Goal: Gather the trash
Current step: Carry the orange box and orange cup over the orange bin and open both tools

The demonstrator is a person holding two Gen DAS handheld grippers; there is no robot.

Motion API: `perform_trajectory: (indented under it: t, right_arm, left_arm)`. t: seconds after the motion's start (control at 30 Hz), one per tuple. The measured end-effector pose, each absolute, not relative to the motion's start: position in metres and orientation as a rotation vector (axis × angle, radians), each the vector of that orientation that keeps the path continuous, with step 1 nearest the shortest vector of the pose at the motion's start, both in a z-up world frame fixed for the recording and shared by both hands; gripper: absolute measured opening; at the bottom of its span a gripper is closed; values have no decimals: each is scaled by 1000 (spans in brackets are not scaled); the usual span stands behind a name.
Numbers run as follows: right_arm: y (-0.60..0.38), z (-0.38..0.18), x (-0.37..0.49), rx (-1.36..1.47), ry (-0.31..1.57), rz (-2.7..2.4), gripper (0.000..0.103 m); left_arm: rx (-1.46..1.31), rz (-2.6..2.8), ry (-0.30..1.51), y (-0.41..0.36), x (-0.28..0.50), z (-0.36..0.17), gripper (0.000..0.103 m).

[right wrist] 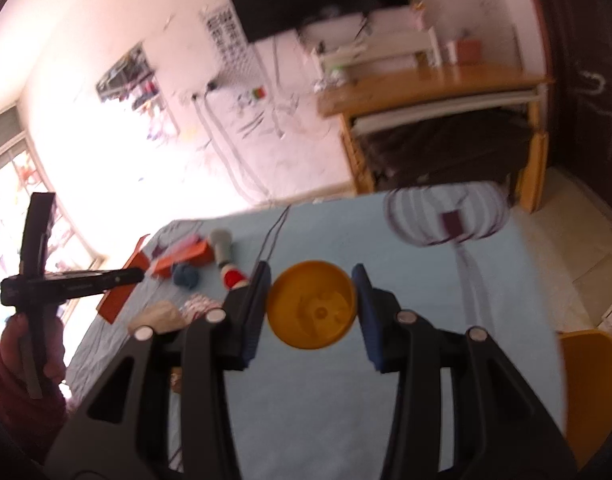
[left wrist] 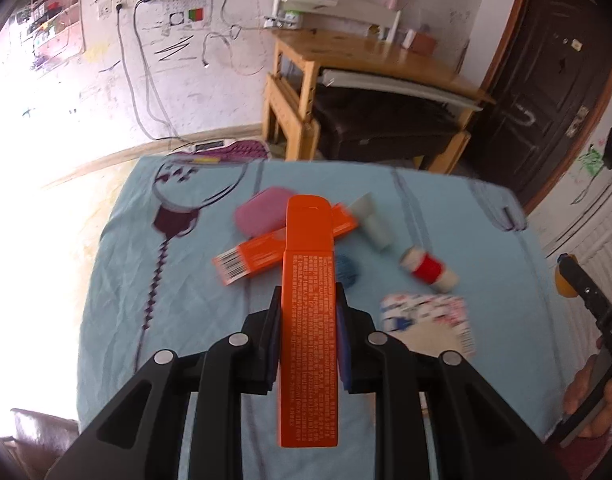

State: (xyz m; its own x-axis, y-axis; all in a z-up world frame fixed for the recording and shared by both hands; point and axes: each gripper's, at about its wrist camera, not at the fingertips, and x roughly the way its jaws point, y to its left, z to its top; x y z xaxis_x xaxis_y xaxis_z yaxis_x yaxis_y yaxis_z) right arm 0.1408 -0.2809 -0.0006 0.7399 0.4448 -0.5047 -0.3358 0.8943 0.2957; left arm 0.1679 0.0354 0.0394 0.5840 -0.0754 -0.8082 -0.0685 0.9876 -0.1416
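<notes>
My left gripper [left wrist: 308,290] is shut on a long orange box [left wrist: 308,340], which stands up between the pads above the blue cloth. In the right wrist view this box [right wrist: 120,300] shows at the left, under the left gripper [right wrist: 86,282]. A round yellow cup [right wrist: 312,306] sits between the pads of my right gripper [right wrist: 311,267], which is shut on it. Loose on the cloth lie a second orange box [left wrist: 262,252], a pink case [left wrist: 262,212], a pale tube [left wrist: 372,220], a red and white bottle [left wrist: 428,270], a blue crumpled wad [left wrist: 348,270] and a patterned wrapper [left wrist: 426,320].
The table wears a light blue cloth [left wrist: 178,300] with dark purple drawings. Beyond it stand a wooden desk [left wrist: 366,56] and a dark door [left wrist: 546,80]. A yellow chair [right wrist: 590,380] is at the table's right side. A person's hand [right wrist: 22,344] grips the left tool.
</notes>
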Motion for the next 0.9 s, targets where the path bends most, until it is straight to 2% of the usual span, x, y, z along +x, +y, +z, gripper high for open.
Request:
perform_trajectory:
  t: [0.17,0.37,0.6,0.9]
  right_arm:
    - [-324,16,133,221,526,354,40]
    - [-392,20,129,296,483,247,40]
    - [-458,21,114,346,456,164,40]
    - [-497,-12,128,259,611,67,40]
  left_arm:
    - [-160,-79,914,-1,174,68,19]
    - [-78,-198,905,-86,187,92,19]
    - [63,-323,927,-197,198,96,19]
    - [213,-441,967,-314,201,92,19]
